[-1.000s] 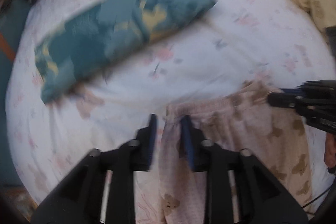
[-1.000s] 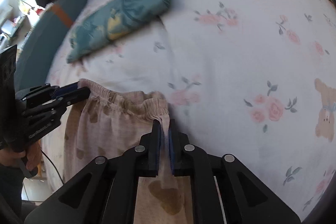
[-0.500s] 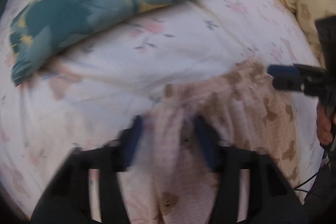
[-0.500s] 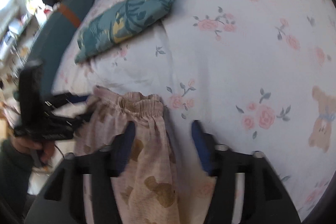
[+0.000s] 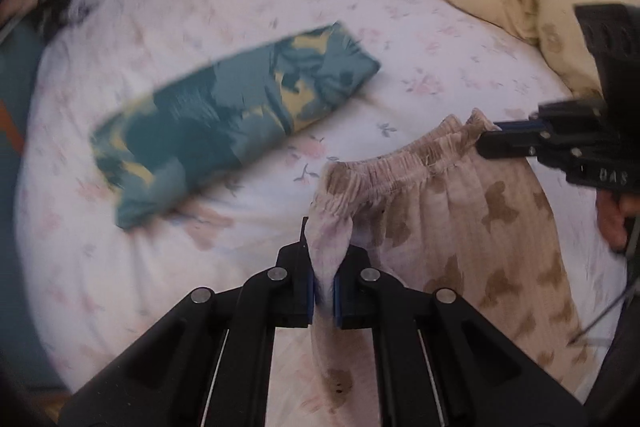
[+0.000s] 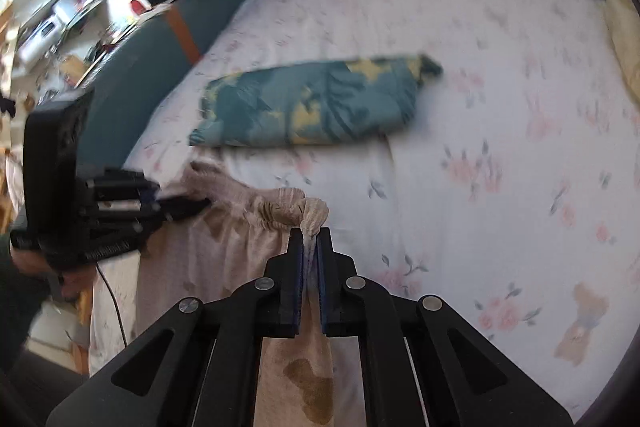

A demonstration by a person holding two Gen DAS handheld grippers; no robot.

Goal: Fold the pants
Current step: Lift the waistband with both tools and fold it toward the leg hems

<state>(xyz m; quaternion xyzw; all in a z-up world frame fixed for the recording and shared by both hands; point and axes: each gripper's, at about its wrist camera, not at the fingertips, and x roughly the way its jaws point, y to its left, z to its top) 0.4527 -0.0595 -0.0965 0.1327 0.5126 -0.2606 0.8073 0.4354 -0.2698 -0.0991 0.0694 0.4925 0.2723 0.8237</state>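
Pale pink pants (image 5: 472, 227) with brown bear prints hang off the bed (image 5: 200, 7) edge, elastic waistband stretched taut and lifted at both corners.

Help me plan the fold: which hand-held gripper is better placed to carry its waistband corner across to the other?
Probably the right hand-held gripper: it pinches the pants at the very waistband corner. The left hand-held gripper grips bunched fabric below the band.

Right gripper (image 6: 309, 247) just closed, pinching pants (image 6: 240, 251) waistband.
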